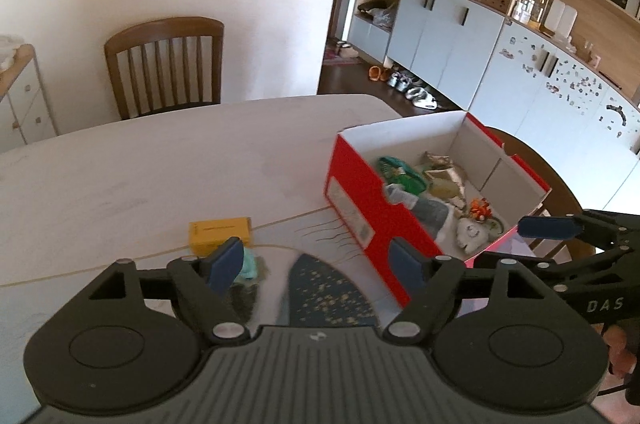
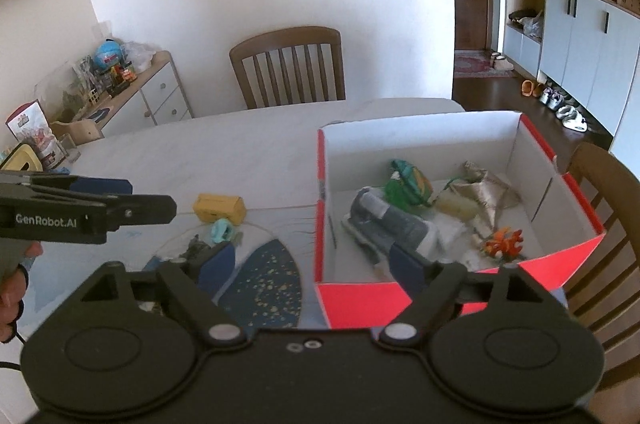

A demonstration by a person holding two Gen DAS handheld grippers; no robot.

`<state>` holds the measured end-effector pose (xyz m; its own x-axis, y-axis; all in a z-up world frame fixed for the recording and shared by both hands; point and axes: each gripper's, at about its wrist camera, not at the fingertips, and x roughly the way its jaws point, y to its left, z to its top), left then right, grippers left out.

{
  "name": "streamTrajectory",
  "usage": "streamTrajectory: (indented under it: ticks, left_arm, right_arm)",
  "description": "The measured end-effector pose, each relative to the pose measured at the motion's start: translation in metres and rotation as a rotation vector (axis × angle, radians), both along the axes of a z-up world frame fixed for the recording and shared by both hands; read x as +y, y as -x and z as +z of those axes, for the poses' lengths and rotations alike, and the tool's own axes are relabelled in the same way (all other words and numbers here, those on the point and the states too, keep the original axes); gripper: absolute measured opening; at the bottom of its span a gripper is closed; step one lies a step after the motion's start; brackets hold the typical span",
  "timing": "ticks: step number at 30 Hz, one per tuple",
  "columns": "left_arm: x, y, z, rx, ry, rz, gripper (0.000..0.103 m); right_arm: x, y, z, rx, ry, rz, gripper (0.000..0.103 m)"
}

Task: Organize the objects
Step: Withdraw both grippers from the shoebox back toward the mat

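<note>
Right wrist view: the red box (image 2: 440,191) sits on the right of the white table (image 2: 200,151), holding a grey toy (image 2: 384,220), a green toy (image 2: 408,183) and an orange one (image 2: 504,242). The right gripper (image 2: 316,264) gapes wide and empty, one finger over the box. The left gripper (image 1: 316,262) is also spread wide, gripping nothing, near a yellow block (image 1: 219,231) and what may be a teal toy (image 1: 250,264).

The far and left part of the table (image 1: 140,163) is bare, giving wide room to pass. On the right the tall red box (image 2: 326,224) walls off that side; only its open top lets a gripper in. Near the middle, a yellow block (image 1: 220,230) and a small teal thing (image 2: 222,230) crowd the way.
</note>
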<state>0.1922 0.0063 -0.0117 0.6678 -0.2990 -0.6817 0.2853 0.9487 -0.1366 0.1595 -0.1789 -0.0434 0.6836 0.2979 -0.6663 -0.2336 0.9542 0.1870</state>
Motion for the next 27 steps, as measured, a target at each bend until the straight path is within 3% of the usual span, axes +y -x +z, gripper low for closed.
streamTrajectory:
  ticks: [8, 10, 17, 19, 27]
  left_arm:
    - [0.027, 0.008, -0.005, -0.013, 0.006, 0.010, 0.082]
    - [0.032, 0.010, -0.008, -0.011, 0.002, 0.011, 0.088]
    - [0.050, 0.012, -0.017, -0.010, -0.005, 0.007, 0.094]
    - [0.055, 0.014, -0.020, -0.015, 0.001, 0.005, 0.103]
    - [0.078, 0.022, -0.045, -0.031, 0.031, 0.008, 0.103]
  right_arm:
    - [0.026, 0.006, -0.001, 0.002, -0.031, 0.004, 0.097]
    - [0.031, 0.007, -0.001, 0.006, -0.041, 0.003, 0.099]
    - [0.050, 0.008, -0.005, 0.026, -0.047, 0.003, 0.099]
    - [0.054, 0.008, -0.005, 0.030, -0.043, 0.003, 0.099]
    - [0.070, -0.001, -0.010, 0.058, -0.020, -0.002, 0.099]
